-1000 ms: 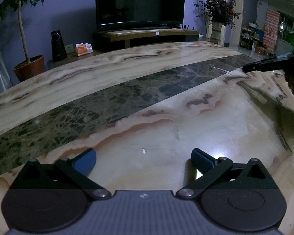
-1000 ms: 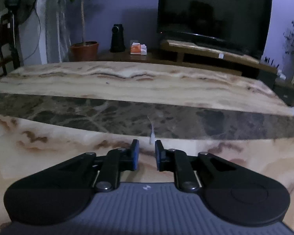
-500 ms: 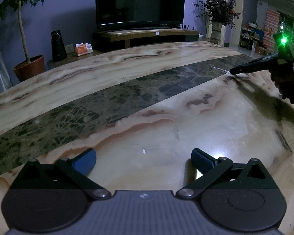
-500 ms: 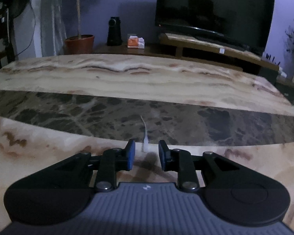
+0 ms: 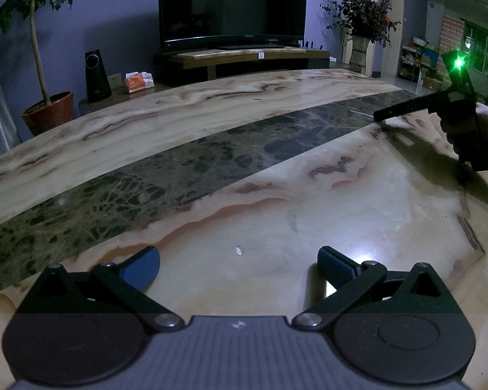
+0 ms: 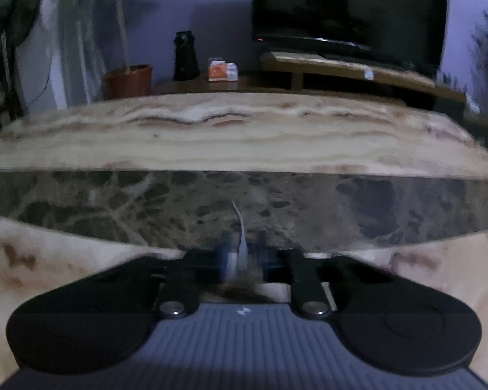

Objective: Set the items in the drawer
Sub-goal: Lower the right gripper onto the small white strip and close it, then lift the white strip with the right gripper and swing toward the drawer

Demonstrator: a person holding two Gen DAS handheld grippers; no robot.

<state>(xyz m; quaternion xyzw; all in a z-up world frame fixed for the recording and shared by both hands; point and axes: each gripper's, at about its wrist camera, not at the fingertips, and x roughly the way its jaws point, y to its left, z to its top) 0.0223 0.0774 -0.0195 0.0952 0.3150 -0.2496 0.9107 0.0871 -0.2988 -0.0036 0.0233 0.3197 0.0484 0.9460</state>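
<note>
The right gripper (image 6: 242, 255) has just been closing, and its fingers (image 6: 225, 253) are now clamped on the near end of a thin white stick (image 6: 240, 227) lying on the bench's (image 6: 211, 143) dark marble band. The left gripper (image 5: 239, 261) hovers over pale marble, fingers wide apart and empty.

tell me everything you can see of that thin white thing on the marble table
The thin white thing is a small, slender piece, wider at its near end and tapering to a fine tail that curves away over the table's dark marble band. It lies flat. The right gripper has just closed around its wide end. Blur hides its material.
</note>
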